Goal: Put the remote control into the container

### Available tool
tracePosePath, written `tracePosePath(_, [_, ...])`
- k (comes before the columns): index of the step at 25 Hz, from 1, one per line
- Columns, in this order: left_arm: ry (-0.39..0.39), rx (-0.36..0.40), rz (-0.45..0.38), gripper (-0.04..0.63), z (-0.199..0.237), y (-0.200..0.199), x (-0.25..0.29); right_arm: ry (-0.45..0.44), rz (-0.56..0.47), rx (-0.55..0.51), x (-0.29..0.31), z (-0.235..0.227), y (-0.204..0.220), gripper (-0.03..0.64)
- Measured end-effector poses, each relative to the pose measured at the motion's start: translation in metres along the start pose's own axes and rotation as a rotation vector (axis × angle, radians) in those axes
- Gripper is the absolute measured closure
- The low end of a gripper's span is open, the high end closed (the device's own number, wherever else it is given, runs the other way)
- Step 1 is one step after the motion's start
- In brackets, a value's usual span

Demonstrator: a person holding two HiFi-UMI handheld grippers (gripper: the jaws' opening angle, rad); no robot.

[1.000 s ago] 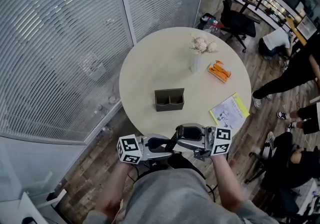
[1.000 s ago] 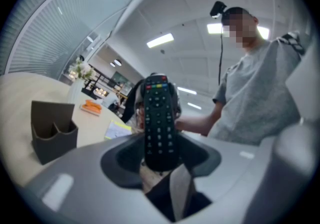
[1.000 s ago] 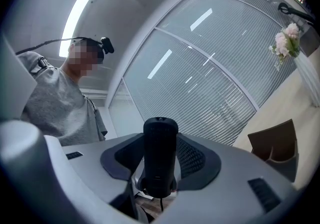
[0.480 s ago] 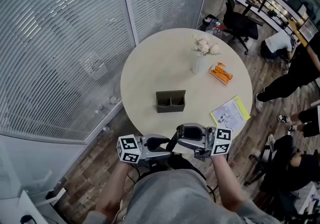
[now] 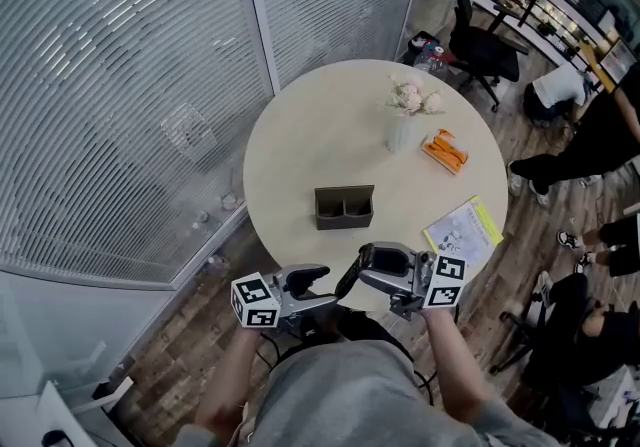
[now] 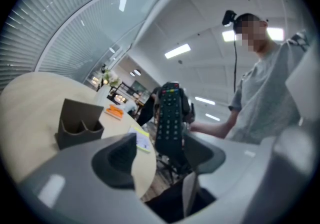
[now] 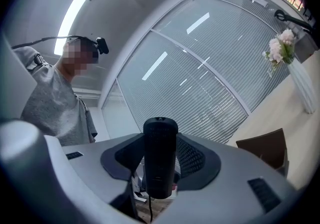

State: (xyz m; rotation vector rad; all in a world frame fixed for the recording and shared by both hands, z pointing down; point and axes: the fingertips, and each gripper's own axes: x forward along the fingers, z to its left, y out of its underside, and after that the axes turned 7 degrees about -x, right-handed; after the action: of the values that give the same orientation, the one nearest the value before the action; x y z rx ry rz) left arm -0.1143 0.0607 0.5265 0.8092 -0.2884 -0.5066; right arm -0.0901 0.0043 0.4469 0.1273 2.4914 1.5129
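Observation:
The black remote control (image 5: 349,276) hangs in the air over the near rim of the round table (image 5: 300,145). My right gripper (image 5: 368,265) is shut on it; in the right gripper view its back (image 7: 160,160) stands upright between both pads of my right gripper (image 7: 161,164). My left gripper (image 5: 308,283) sits just left of it. Its jaws have just been opening, and in the left gripper view the remote's button side (image 6: 169,118) stands between the tips of my left gripper (image 6: 160,159), clear of the left pad. The dark two-pocket container (image 5: 344,207) stands mid-table.
A vase of flowers (image 5: 405,120), an orange item (image 5: 443,150) and a yellow-edged leaflet (image 5: 462,232) lie on the table's right side. A glass wall with blinds (image 5: 120,85) runs along the left. An office chair (image 5: 475,35) and people stand beyond the table at right.
My left gripper has slid left and down, away from the remote, and its jaws have widened. The right gripper still holds the remote and has shifted only slightly.

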Motion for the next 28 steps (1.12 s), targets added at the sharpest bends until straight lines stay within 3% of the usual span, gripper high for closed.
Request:
tracePosePath(14, [0.051,0.007,0.070,0.313,0.025,-0.014,-0.001,0.165,-0.101,-0.033,-0.015,-0.027,-0.008,0.414])
tracePosePath(21, [0.073,0.022,0.093,0.313,0.028,-0.011,-0.011,0.370,-0.186,-0.134,-0.030,-0.039,-0.018,0.414])
tracePosePath(24, [0.035,0.056,0.101,0.313,0.034,-0.010,-0.010,0.465,-0.178,-0.201,-0.031,-0.042,-0.019,0.414])
tracePosePath(28, [-0.073,0.157,0.106,0.313,0.049,-0.013,-0.007,0.597,-0.152,-0.281,-0.033,-0.053,-0.017,0.414])
